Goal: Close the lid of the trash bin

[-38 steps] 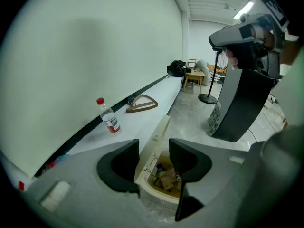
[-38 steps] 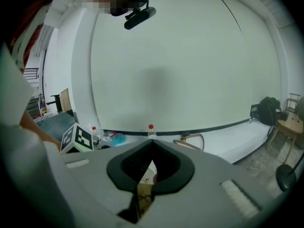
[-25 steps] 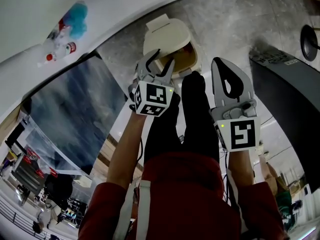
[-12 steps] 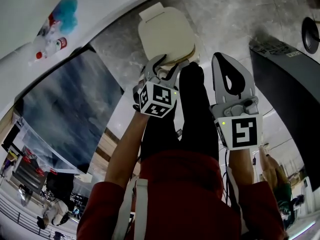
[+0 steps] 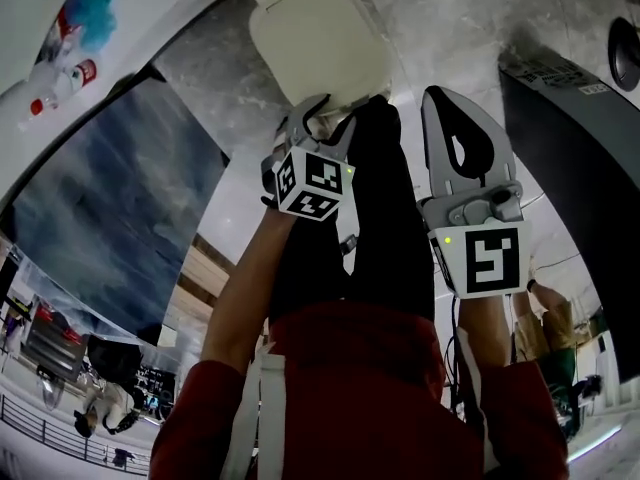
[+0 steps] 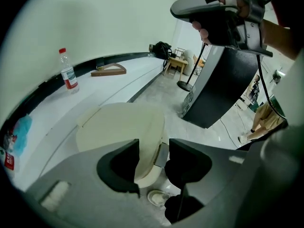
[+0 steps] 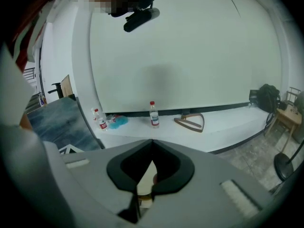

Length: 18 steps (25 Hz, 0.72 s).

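Starting nearest, the head view shows the person's red top point(image 5: 350, 388) and dark trousers point(image 5: 375, 218), with both forearms reaching forward past them. The right gripper point(image 5: 443, 103) is held above the right leg, pointing ahead and clear of the bin. In its own view the right gripper point(image 7: 152, 141) has its jaw tips pressed together with nothing between them. Only a pale sliver of the lid point(image 7: 141, 184) shows through the gap lower down.

The left gripper point(image 5: 328, 118) reaches further forward, tilted down at the near edge of the trash bin's cream lid point(image 5: 315, 38). In the left gripper view its jaws stand wide apart point(image 6: 154, 144), and the front rim of the lid point(image 6: 118, 125) sits in the gap, close against the left jaw. Whether that jaw actually touches the rim cannot be told. The lid lies low over the bin, covering its opening, though whether it is fully seated is unclear. The bin stands on the grey marbled floor point(image 5: 450, 28), just in front of the person's feet.

Beyond the bin, a tall black panel point(image 6: 213, 89) stands on the floor to the right. A white ledge point(image 6: 109, 87) curves along the wall and carries a water bottle point(image 6: 68, 75), a wooden triangular frame point(image 6: 109, 70) and something blue point(image 6: 21, 129).
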### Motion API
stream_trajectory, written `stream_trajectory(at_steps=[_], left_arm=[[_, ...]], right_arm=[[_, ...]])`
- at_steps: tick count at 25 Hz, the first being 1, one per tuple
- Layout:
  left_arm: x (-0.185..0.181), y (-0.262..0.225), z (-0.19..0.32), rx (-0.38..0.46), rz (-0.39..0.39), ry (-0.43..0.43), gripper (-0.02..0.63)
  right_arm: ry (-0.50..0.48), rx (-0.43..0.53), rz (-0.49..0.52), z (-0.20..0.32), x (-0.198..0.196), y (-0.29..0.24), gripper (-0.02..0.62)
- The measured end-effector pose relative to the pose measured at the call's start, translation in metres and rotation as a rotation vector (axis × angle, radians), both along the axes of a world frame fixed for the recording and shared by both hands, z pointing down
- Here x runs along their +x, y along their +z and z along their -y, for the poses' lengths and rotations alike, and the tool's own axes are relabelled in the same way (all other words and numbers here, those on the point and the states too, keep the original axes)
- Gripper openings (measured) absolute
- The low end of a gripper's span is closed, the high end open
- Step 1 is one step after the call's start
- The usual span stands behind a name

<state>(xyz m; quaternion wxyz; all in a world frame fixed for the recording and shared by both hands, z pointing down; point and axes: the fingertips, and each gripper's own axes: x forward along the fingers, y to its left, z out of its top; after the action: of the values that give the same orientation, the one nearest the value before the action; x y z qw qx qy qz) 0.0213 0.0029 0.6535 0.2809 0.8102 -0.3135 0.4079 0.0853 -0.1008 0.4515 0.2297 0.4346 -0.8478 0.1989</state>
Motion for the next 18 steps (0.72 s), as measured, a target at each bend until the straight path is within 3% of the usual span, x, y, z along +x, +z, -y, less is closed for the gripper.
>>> stream_trajectory(at_steps=[18], left_arm=[[0.008,0.074,-0.021,-0.099,0.036,0.034,0.215]], right_arm=[[-0.020,-0.090,-0.007,-0.022,0.002,0.057,0.000]])
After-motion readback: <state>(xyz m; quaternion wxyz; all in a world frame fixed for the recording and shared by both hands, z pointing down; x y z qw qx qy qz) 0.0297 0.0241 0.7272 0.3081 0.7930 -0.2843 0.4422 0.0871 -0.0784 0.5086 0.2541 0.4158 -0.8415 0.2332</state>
